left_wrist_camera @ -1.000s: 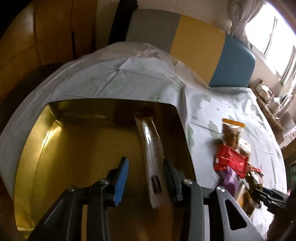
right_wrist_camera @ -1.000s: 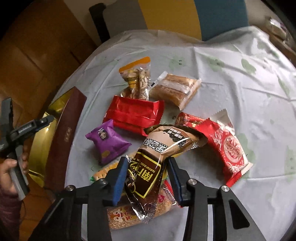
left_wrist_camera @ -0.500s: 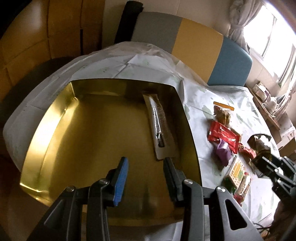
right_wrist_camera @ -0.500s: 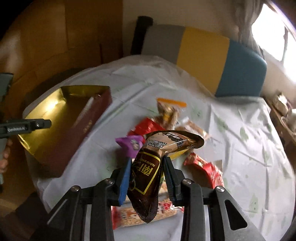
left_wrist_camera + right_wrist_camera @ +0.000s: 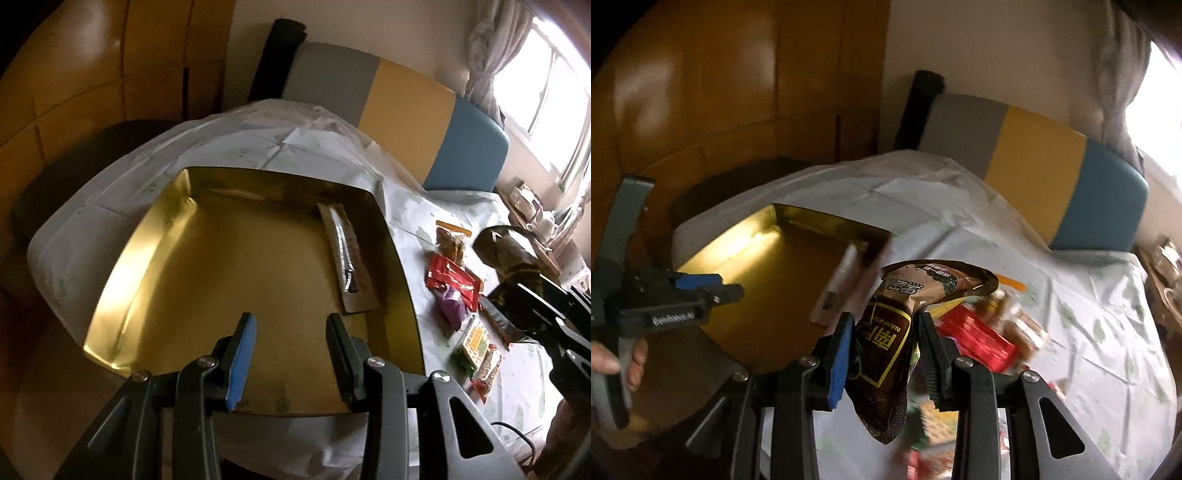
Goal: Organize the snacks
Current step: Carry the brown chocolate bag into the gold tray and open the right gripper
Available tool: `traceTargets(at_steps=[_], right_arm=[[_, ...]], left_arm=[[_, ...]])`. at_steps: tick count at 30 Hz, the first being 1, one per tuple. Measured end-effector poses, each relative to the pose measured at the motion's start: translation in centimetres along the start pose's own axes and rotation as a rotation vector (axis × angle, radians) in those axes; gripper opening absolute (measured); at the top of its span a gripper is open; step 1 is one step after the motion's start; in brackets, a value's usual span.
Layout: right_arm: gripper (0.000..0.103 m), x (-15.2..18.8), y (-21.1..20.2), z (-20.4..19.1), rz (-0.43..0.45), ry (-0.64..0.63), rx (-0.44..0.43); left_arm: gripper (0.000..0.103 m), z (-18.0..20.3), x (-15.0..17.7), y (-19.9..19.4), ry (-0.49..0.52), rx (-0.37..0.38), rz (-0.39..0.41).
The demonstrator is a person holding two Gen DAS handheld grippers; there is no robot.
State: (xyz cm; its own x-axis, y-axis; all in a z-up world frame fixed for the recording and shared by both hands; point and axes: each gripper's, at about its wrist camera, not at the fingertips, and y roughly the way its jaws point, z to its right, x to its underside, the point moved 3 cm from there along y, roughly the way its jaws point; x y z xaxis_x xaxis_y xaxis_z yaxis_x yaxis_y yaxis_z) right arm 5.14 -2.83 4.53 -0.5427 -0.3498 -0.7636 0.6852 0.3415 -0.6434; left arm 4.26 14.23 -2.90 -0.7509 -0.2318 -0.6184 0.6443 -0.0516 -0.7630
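With its fingers pinched on the brown snack packet (image 5: 886,354), the right gripper (image 5: 882,350) carries it above the table toward the gold tray (image 5: 122,266), while the left gripper (image 5: 291,343) hovers part-open and empty, clear of the drop.

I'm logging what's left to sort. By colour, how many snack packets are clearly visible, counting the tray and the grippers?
silver-beige packet, in the gold tray: 1
brown packet, in the right gripper: 1
red packet: 1
purple packet: 1
clear bag with orange strip: 1
green-yellow packet: 1
Total: 6; the pile's near end is too blurred to count.
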Motion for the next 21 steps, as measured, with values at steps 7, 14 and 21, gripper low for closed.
traceTargets(at_steps=[7, 14, 21], right_arm=[[0.035, -1.3, 1.6, -4.4, -0.003, -0.055, -0.051], [0.035, -2.1, 3.7, -7.1, -0.029, -0.092, -0.072], [0.035, -2.5, 5.9, -8.5, -0.056, -0.103, -0.084]], left_arm=[[0.040, -2.6, 0.5, -1.2, -0.033, -0.020, 0.031], [0.040, -5.1, 1.0, -1.7, -0.084, -0.032, 0.046], [0.040, -6.6, 1.2, -1.9, -0.123, -0.033, 0.053]])
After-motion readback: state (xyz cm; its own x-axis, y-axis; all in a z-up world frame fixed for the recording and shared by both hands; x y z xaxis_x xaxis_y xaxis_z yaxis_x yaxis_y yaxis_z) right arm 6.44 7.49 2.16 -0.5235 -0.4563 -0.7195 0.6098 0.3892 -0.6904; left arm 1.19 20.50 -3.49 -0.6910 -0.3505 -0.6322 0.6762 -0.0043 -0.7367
